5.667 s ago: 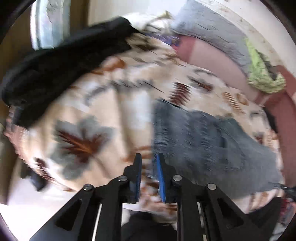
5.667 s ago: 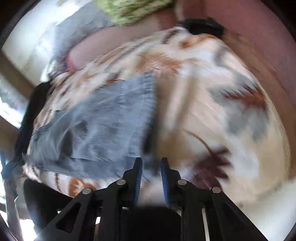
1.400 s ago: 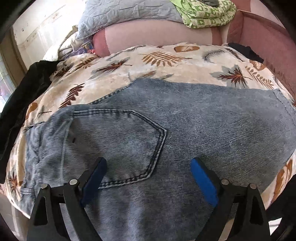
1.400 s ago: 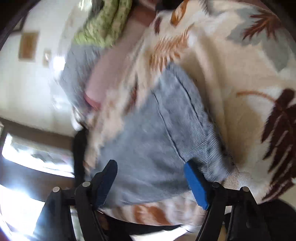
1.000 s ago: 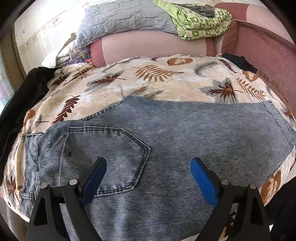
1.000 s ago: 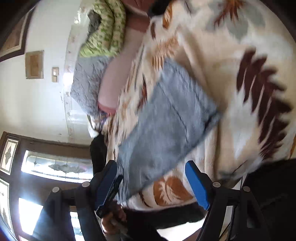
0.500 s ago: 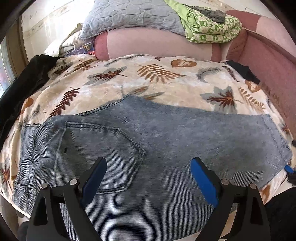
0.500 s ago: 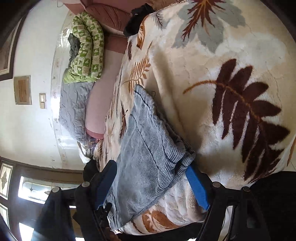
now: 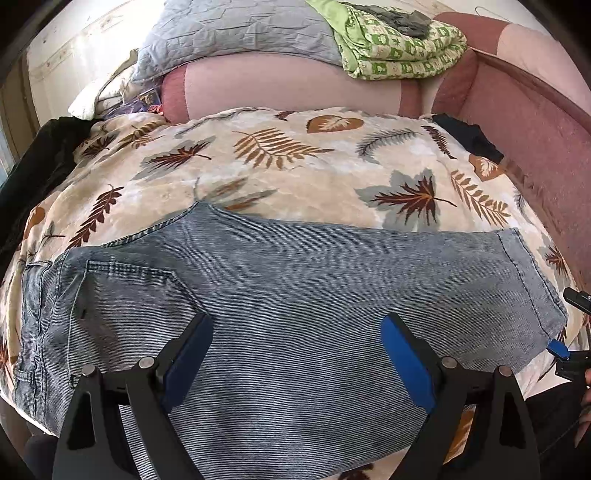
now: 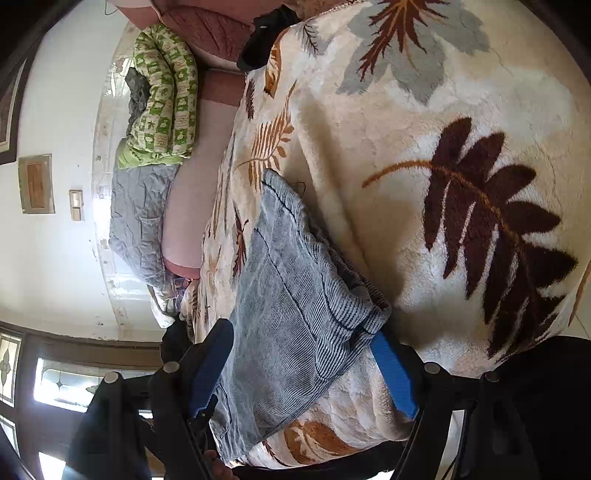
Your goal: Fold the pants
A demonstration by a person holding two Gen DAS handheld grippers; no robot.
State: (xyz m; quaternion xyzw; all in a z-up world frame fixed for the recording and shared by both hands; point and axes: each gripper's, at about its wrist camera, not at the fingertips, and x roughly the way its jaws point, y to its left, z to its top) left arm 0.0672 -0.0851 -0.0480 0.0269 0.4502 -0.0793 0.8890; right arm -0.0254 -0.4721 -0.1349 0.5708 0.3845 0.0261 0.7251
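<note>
The pants (image 9: 295,295) lie flat on the leaf-print blanket (image 9: 295,177), folded lengthwise with one leg over the other, waistband at the left and hems at the right, close to the near edge. Over the last second the left gripper (image 9: 297,354) has drawn back and up from the denim, so the back pocket (image 9: 122,302) that filled its view now sits smaller and the whole length shows; its jaws stand wide and hold nothing. The right gripper (image 10: 303,369) has swung round from a blurred sweep to settle at the hem end, jaws wide, with the hem corner (image 10: 354,310) between the blue pads (image 10: 393,376), though they look not to press on it. That suggests the lengthwise fold is done and the next fold, hems carried leftward toward the waistband, is about to begin. Pillows (image 9: 236,33) and a green quilt (image 9: 399,48) lie at the far side.
</note>
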